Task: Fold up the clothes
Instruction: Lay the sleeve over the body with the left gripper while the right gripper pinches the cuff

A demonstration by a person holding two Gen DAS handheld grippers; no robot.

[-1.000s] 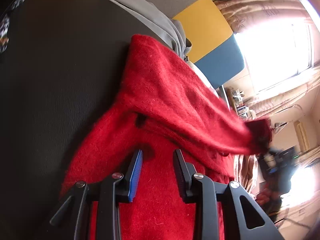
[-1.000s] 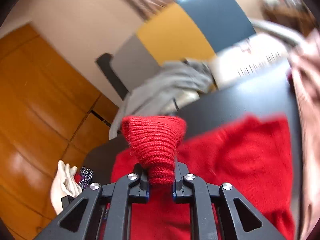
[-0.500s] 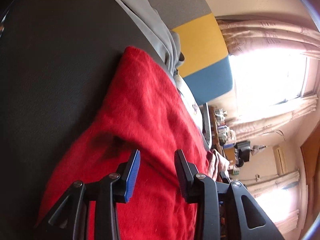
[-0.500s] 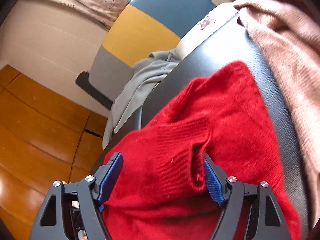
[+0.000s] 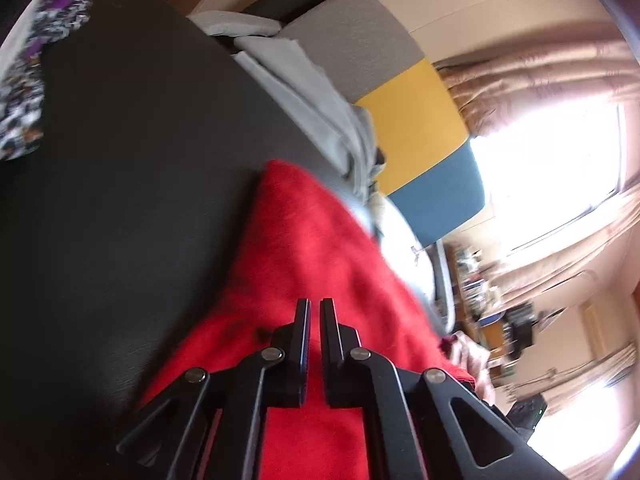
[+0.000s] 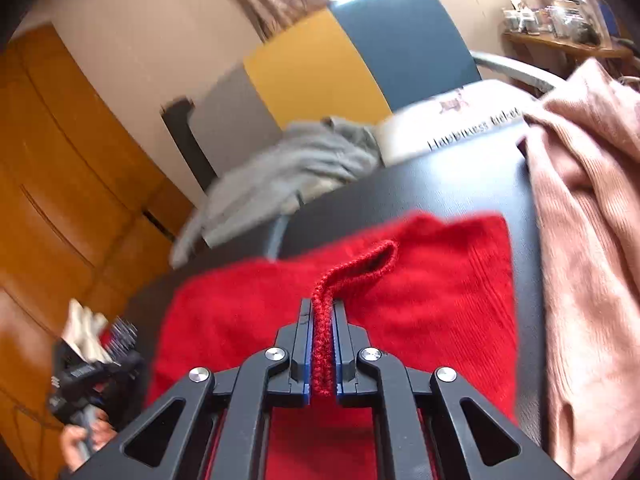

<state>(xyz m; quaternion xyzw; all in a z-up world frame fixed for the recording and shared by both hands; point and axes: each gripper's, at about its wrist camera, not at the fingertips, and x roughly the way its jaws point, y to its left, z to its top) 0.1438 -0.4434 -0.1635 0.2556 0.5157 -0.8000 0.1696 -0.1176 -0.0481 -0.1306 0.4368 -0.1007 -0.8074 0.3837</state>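
Red sweater (image 6: 420, 292): lies spread on black table (image 5: 140, 184), fuzzy knit, one corner reaching toward table's far edge in left wrist view; covers the near-centre of the tabletop in right wrist view.
Right gripper (image 6: 322, 320): jaws pressed nearly together w/ a ribbed red cuff (image 6: 360, 264) pinched between the blue pads; the cuff rises out of the jaws and loops forward above the sweater body.
Left gripper (image 5: 315, 312): jaws drawn close, only a thin slit between them; sits low over the sweater. Red fabric shows behind the slit, but can't tell whether any of it is actually caught.
Pink knit (image 6: 588, 208): heaped at the table's right side, just beside the sweater's right edge.
Grey garment (image 6: 288, 172): crumpled at the table's far edge, draped onto the chair behind.
Chair (image 6: 320, 68): backrest in grey, yellow & blue panels, beyond the table.
Patterned cloth (image 5: 24, 80): black-white-purple print at the table's far left corner, well apart from the sweater.
Background: bright window w/ pinkish curtains, orange wood panels at left of right wrist view; both views motion-blurred.
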